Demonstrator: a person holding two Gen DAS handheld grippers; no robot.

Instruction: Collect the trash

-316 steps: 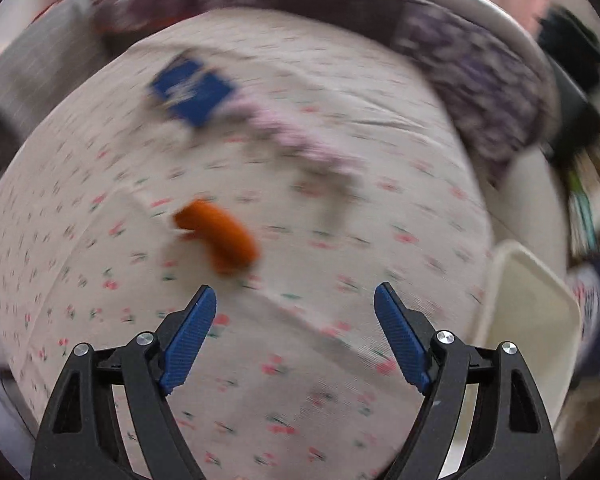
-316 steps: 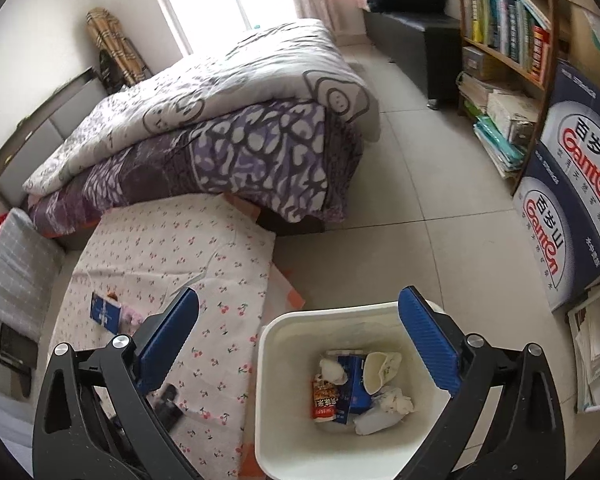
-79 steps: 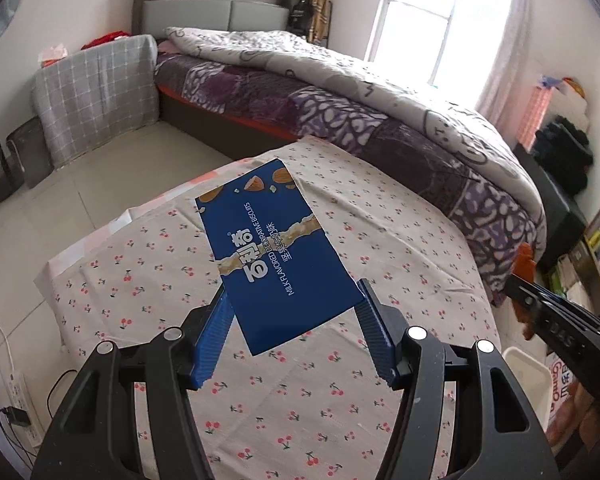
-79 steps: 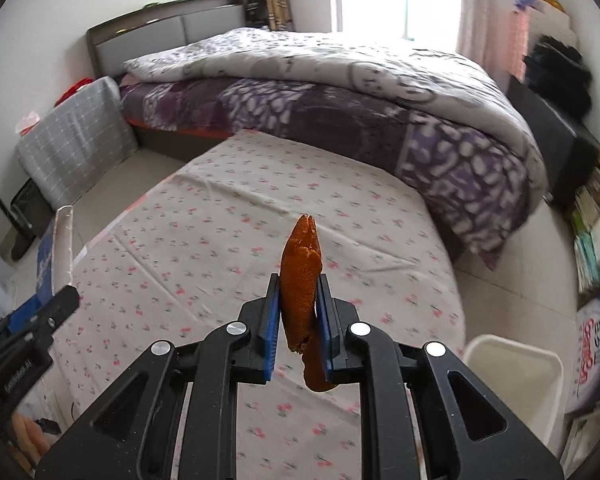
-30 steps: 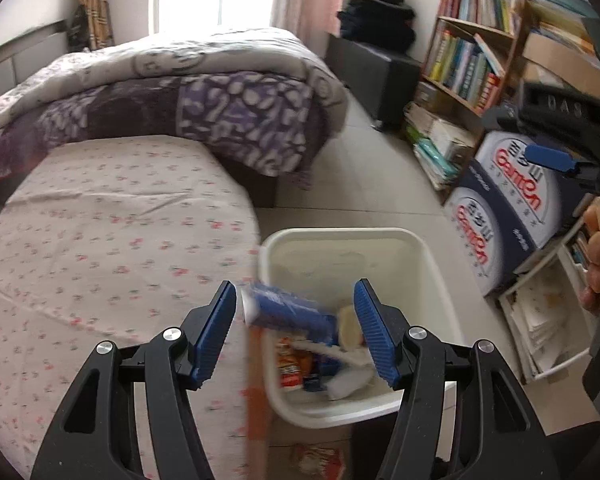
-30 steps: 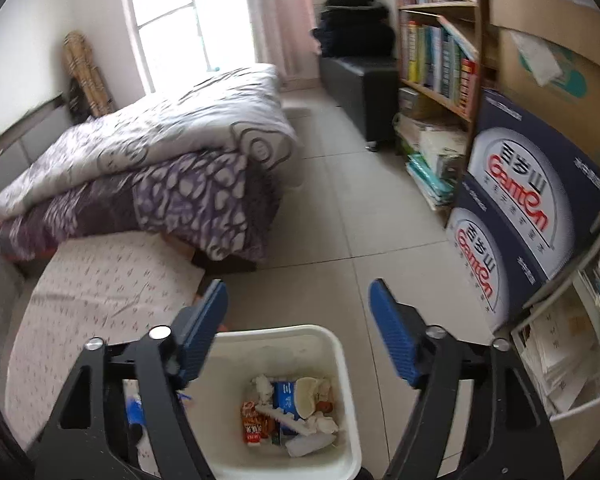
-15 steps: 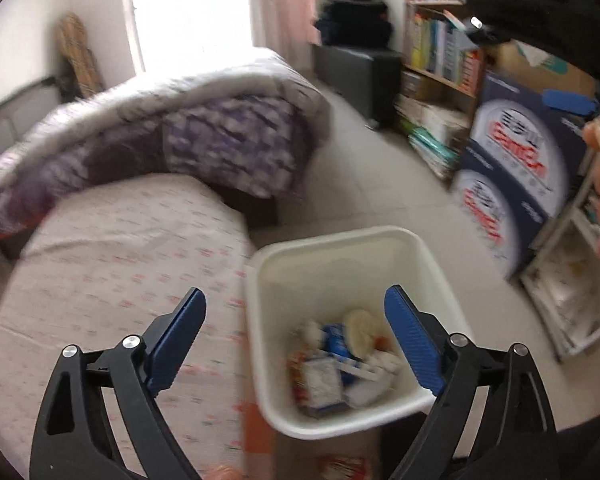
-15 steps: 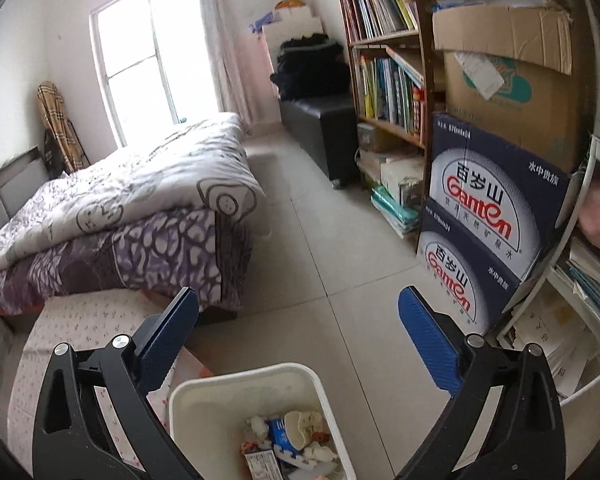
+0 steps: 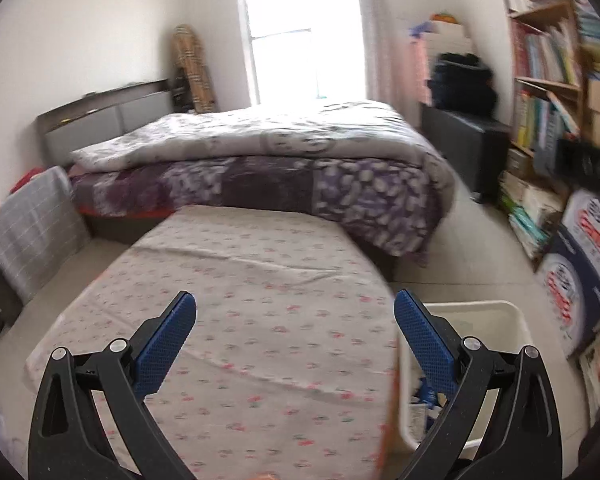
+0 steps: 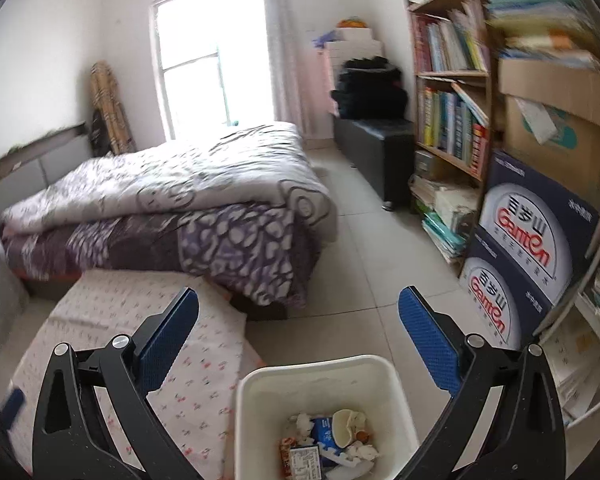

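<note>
A white plastic bin (image 10: 260,384) stands on the floor below my right gripper (image 10: 298,330), which is open and empty. Inside it lies trash (image 10: 328,440): cartons, wrappers, crumpled paper. In the left wrist view the bin (image 9: 500,316) sits at lower right beside the flower-print mat (image 9: 244,312). My left gripper (image 9: 296,336) is open and empty above the mat, and I see no trash on the mat.
A bed with a purple and grey quilt (image 9: 260,168) lies behind the mat. A bookshelf (image 10: 452,120) and stacked blue Ganten cartons (image 10: 528,248) stand at the right. A grey checked cushion (image 9: 28,232) leans at the left. The floor (image 10: 380,256) is tiled.
My left gripper has swung away from over the bin to face the mat and bed. My right gripper has tilted down a little, showing more of the bin. Both stay open.
</note>
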